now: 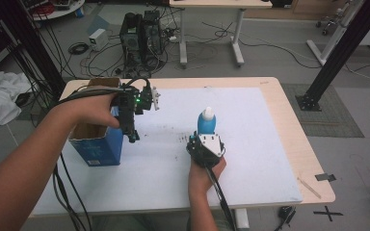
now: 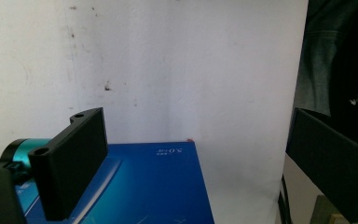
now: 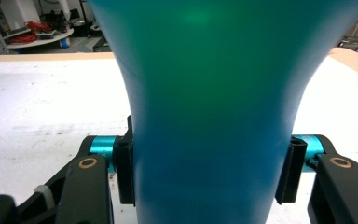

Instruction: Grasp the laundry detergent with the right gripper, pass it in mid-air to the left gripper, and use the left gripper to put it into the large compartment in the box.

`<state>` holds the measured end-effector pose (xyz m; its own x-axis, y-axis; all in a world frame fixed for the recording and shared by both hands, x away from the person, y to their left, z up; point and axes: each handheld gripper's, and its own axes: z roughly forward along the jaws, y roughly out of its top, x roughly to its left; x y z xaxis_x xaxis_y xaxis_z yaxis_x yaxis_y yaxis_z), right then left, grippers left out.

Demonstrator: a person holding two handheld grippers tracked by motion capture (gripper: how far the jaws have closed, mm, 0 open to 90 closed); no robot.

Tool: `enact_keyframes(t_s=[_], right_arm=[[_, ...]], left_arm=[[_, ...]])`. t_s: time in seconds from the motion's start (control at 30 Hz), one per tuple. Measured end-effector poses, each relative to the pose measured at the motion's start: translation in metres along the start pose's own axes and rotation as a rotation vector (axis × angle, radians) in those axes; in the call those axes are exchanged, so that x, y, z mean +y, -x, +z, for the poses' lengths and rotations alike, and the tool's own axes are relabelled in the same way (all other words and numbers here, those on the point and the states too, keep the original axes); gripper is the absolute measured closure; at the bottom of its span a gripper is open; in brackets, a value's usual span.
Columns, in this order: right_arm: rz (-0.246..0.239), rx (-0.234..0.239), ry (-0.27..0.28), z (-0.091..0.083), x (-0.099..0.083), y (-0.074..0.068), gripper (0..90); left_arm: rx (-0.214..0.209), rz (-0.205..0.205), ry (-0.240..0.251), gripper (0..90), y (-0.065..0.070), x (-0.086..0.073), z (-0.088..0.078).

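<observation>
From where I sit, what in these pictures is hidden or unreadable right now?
- Blue bottle, high view: its lower body is behind the right gripper.
- Bottle label, right gripper view: too close, a blurred blue mass.
- Blue box, high view: its inside is covered by the left gripper and hand.
- Box print, left gripper view: too small to read.

The high view looks forward and down from above the person's side onto the whole worktop [image 1: 270, 144]. The left gripper view looks steeply down, close over the blue box [image 2: 158, 186] and the white mat [image 2: 168, 70], which the high view shares. The right gripper view looks level across the worktop, very close to the blue bottle [image 3: 209, 116].
</observation>
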<state>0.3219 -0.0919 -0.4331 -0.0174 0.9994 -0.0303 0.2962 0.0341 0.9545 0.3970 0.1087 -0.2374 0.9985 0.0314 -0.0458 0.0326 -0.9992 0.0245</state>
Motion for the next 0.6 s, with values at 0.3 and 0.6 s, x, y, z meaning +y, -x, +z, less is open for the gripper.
enact_keyframes(t_s=[0.3, 0.6], right_arm=[[0.036, -0.02, 0.005, -0.001, 0.0, -0.003, 44.5], [0.027, 0.047, 0.025, -0.005, -0.003, 0.006, 46.1]], left_arm=[[-0.001, 0.003, -0.003, 5.3, 0.0, 0.002, 0.001], [0.004, 0.005, 0.008, 5.3, 0.0, 0.006, 0.002]])
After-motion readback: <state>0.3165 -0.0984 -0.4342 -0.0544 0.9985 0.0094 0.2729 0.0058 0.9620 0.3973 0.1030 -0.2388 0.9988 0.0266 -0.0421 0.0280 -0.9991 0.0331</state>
